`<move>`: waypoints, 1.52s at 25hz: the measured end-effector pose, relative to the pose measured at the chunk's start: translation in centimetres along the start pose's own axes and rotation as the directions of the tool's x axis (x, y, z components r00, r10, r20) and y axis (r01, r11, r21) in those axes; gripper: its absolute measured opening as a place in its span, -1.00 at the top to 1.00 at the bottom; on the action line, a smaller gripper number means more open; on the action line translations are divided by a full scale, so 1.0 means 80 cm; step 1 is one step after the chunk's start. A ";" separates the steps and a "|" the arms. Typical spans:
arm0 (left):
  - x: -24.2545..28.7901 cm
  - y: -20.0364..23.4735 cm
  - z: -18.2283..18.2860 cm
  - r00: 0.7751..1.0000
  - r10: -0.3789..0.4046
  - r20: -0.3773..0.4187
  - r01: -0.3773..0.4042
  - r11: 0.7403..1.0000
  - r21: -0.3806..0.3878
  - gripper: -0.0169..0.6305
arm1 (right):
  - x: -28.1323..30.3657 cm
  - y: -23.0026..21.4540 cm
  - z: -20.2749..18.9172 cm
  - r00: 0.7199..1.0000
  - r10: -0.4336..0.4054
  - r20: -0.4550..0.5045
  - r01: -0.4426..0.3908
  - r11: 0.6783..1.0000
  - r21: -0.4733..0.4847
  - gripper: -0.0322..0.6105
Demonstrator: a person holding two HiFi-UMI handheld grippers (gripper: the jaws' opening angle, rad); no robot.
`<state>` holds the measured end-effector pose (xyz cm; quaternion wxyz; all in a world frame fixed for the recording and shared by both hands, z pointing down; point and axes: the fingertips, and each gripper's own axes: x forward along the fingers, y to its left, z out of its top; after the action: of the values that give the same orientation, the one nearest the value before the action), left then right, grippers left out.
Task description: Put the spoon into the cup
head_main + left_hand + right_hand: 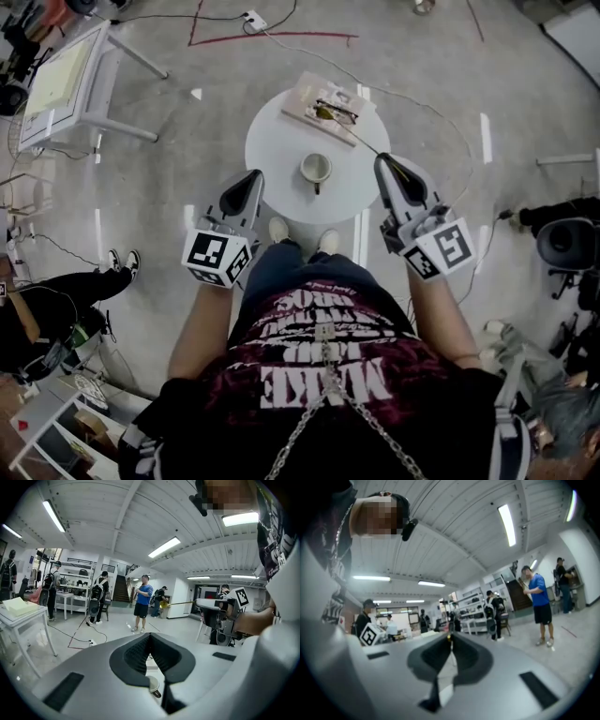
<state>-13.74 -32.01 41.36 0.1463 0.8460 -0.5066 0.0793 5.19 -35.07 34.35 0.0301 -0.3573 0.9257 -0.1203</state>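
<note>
Spoon [179, 603] is gripped at its handle end by the closed right gripper [383, 162], with its long axis slanting away leftward and its bowl carried beyond the cup [316, 169]. The cup is set mid-table [272, 150], between both grippers. The left gripper [253, 177] is shut and empty.

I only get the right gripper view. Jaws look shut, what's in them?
Observer: Head view shows the right hand-held gripper shut on the handle end of a long spoon.
Operator: Where's the cup?
Observer: The cup stands upright mid-way across the round table, left of that gripper in head view.
Operator: Spoon bowl over it yet?
Observer: No. The bowl shows beyond the cup, over the wooden board at the table's far edge.
</note>
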 end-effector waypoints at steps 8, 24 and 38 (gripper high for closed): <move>0.041 0.043 -0.033 0.993 -0.099 -0.065 0.097 0.995 -0.035 0.86 | 0.038 -0.003 -0.058 0.991 -0.086 -0.100 0.091 0.995 0.044 0.79; 0.140 0.050 -0.153 0.940 -0.239 -0.243 0.232 0.971 -0.057 0.86 | 0.032 -0.048 -0.232 0.913 -0.243 -0.329 0.283 0.956 0.081 0.79; 0.177 0.045 -0.261 0.911 -0.197 -0.363 0.168 0.980 -0.109 0.86 | 0.021 -0.081 -0.371 0.840 -0.207 -0.501 0.308 0.943 0.128 0.79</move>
<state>-9.85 -38.58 65.71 0.2781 0.8530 -0.3911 0.2051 3.97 -34.86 64.79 -0.1806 -0.4329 0.8299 -0.3022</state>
